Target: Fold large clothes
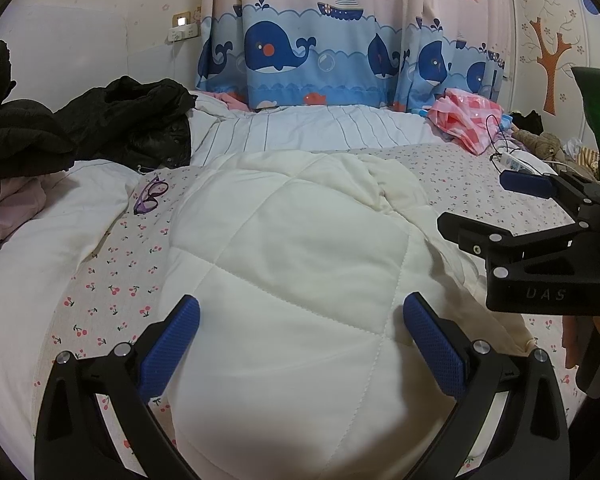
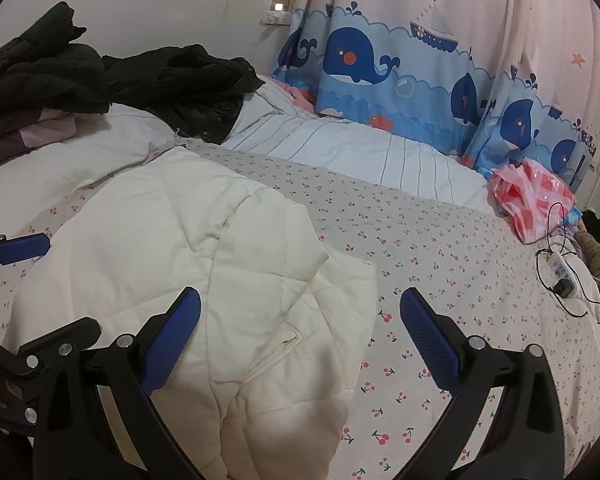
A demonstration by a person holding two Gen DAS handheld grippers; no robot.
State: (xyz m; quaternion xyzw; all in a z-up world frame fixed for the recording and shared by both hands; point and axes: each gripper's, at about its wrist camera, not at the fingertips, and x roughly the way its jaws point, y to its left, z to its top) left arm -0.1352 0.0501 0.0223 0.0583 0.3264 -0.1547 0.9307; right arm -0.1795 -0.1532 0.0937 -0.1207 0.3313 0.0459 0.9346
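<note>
- The cream quilted jacket [image 1: 300, 264] lay on the bed's cherry-print sheet [image 2: 440, 280], bunched into a rough bundle near the front edge, well apart from the heap of black coats [image 1: 112, 120] at the far left.
- Left tongs [image 1: 300, 344] hovered with the blue pads spread wide over the jacket's quilted panel, gripping nothing.
- Right tongs [image 2: 300, 328] were likewise gaping: one pad over the jacket's right edge, near a pocket slit, the other over bare sheet.
- Judged step: between folds, with both tools released above the garment and the fold only partly made.
- The jacket's long axis appeared to run from the cameras toward the whale curtain [image 1: 300, 52]; which end was the collar could not be told.
- Next move likely called for pinching the loose right-hand edge and carrying it across, while the left tongs held the middle down.
- The purple glasses [image 1: 150, 198] sat just beside the jacket's left side; worth steering clear.
</note>
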